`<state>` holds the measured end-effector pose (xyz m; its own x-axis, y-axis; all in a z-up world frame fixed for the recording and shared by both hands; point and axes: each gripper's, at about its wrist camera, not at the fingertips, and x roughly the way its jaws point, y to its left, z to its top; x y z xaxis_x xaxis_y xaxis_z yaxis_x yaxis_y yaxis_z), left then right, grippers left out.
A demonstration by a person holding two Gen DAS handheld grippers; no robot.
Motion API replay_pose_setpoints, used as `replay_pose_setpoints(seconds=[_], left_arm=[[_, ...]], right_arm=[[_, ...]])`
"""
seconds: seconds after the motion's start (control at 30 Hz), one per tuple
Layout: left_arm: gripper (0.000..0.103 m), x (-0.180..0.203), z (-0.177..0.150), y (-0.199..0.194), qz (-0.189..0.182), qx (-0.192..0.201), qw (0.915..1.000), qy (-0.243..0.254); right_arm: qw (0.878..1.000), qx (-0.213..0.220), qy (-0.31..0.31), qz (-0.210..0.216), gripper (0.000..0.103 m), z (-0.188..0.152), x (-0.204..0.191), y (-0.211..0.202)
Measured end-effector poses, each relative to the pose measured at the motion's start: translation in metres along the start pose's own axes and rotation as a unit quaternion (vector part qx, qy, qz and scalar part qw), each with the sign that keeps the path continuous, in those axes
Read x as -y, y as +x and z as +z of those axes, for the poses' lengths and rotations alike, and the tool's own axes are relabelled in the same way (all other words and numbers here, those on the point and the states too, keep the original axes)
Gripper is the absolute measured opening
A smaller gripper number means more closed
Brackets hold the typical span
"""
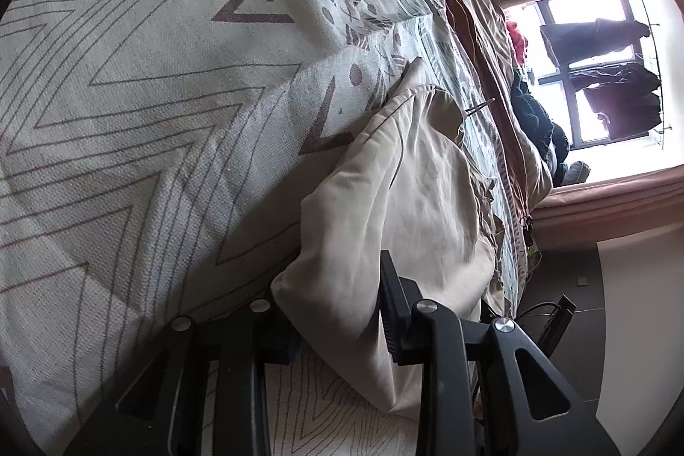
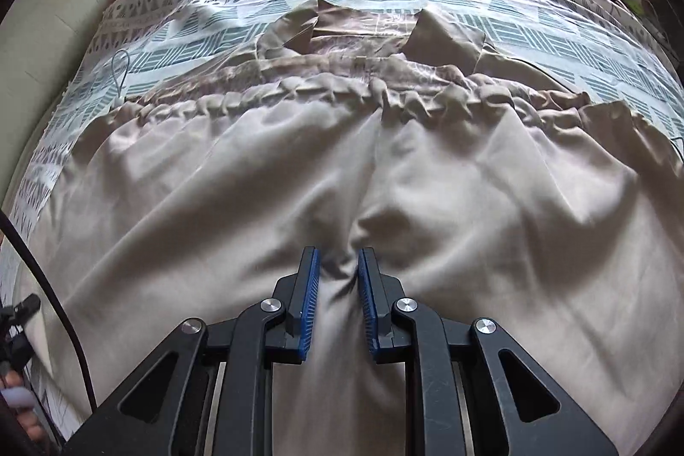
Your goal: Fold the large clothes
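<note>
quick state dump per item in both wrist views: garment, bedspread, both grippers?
beige garment: spread on the bed, gathered waistband away from the camera, wrinkled, one fold pinched up.
patterned bedspread: lying under the garment, mostly smooth.
right gripper: shut on a bunched ridge of the beige garment.
left gripper: shut on a thick folded edge of the beige garment.
window: bright, dark clothes hanging in front.

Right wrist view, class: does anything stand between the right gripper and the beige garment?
Nothing visible does. The right gripper already has a bunched ridge of the beige garment between its blue pads, pinched there, on the patterned bedspread.
</note>
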<state>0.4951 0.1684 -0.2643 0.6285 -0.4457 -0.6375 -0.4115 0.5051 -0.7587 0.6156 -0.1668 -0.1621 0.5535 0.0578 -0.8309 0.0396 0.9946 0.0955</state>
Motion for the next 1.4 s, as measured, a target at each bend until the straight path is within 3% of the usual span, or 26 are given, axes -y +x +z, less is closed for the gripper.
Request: replay_pose_setpoints(seconds=[0.3,0.93,1.07,1.27,1.4], left_arm=[[0.019,0.003,0.001,-0.010,-0.023,-0.004,0.9997,-0.001],[0.014,0.098,0.002,-0.047,-0.126,0.004,0.9895,0.071],[0.014,0.123,0.002,-0.048,-0.141,0.000,0.9858,0.091],[0.014,0.164,-0.002,-0.050,-0.162,-0.004,0.9789,0.124],[0.014,0.193,-0.010,-0.047,-0.175,-0.020,0.9724,0.152]], right_arm=[[0.999,-0.001,0.038,0.020,0.017,0.003,0.013,-0.008],[0.987,0.081,0.093,0.107,0.017,-0.080,0.064,-0.147],[0.984,0.067,0.101,0.130,0.017,-0.097,0.064,-0.144],[0.978,0.011,0.123,0.167,0.017,-0.137,0.055,-0.107],[0.981,0.008,0.121,0.154,0.017,-0.159,0.053,-0.089]])
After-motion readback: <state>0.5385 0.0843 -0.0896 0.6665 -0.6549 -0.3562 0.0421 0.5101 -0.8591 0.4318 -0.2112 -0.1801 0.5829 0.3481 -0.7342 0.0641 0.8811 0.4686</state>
